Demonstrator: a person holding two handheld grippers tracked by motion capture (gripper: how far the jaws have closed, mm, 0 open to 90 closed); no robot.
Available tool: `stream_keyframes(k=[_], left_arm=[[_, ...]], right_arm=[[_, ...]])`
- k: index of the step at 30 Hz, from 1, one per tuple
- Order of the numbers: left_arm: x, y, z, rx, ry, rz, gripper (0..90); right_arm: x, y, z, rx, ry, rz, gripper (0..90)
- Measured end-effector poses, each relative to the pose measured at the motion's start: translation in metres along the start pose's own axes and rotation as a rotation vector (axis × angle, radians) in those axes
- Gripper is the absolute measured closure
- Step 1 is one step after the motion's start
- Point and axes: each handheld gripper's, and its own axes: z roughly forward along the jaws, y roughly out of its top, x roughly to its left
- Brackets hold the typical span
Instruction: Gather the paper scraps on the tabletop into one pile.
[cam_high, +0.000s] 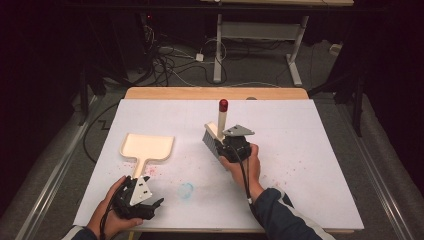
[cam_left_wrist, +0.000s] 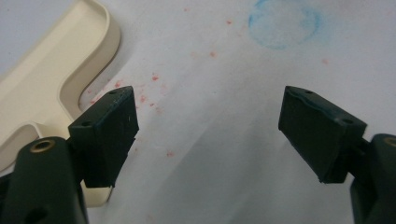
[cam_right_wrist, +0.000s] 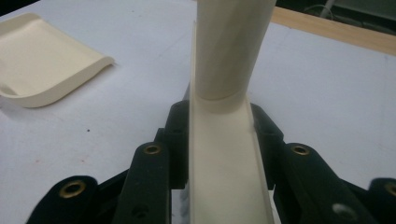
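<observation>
A cream dustpan (cam_high: 147, 146) lies flat on the white table sheet (cam_high: 310, 130) at the left, its handle pointing toward the person. My left gripper (cam_high: 142, 197) hovers open just past the handle's end; in the left gripper view the dustpan (cam_left_wrist: 42, 88) lies to the left of the wide-apart fingers (cam_left_wrist: 109, 130). My right gripper (cam_high: 227, 145) is shut on a cream hand brush (cam_high: 218, 127) with grey bristles and a red-tipped handle, held above the middle of the table. In the right gripper view the jaws clamp the brush (cam_right_wrist: 224, 154) from both sides.
Fine red crumbs (cam_high: 155, 172) are scattered near the dustpan handle and at the right (cam_high: 300, 162). A faint blue ring stain (cam_high: 186, 190) marks the sheet near the front edge. Behind the table are a desk frame (cam_high: 260, 45) and floor cables (cam_high: 170, 60).
</observation>
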Motion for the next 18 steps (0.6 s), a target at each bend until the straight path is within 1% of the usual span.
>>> stream_keyframes(k=[2, 3, 4, 6, 7, 10, 11, 12, 16, 18], left_arm=[[-0.001, 0.000, 0.000, 0.005, -0.001, 0.002, 19.2], [-0.001, 0.000, 0.000, 0.008, 0.000, 0.003, 19.2], [-0.001, 0.000, 0.000, 0.009, -0.001, 0.003, 19.2], [-0.001, 0.000, 0.000, 0.007, 0.001, 0.000, 19.2], [-0.001, 0.001, 0.000, 0.005, 0.001, 0.000, 19.2], [-0.002, 0.001, 0.000, 0.006, 0.003, 0.005, 19.2], [-0.002, 0.001, 0.000, 0.006, 0.005, 0.005, 19.2], [-0.001, 0.001, 0.000, 0.004, 0.006, 0.004, 19.2], [-0.001, 0.000, -0.001, 0.003, 0.007, 0.002, 19.2], [-0.001, 0.000, -0.001, 0.005, 0.007, 0.003, 19.2]], right_arm=[[-0.008, 0.000, -0.006, 0.011, -0.018, 0.015, 67.3], [-0.013, -0.001, -0.009, 0.011, -0.027, 0.033, 67.3], [-0.017, -0.002, -0.012, 0.013, -0.025, 0.055, 67.3], [-0.023, -0.002, -0.017, 0.016, 0.000, 0.071, 67.3], [-0.025, -0.002, -0.020, 0.008, 0.004, 0.075, 67.4], [-0.027, 0.003, -0.029, -0.022, 0.020, 0.069, 67.3], [-0.027, 0.008, -0.036, -0.046, 0.032, 0.068, 67.3], [-0.027, 0.008, -0.036, -0.046, 0.032, 0.068, 67.3], [-0.025, 0.014, -0.048, -0.076, 0.065, 0.042, 67.3], [-0.025, 0.016, -0.052, -0.085, 0.069, 0.034, 67.3]])
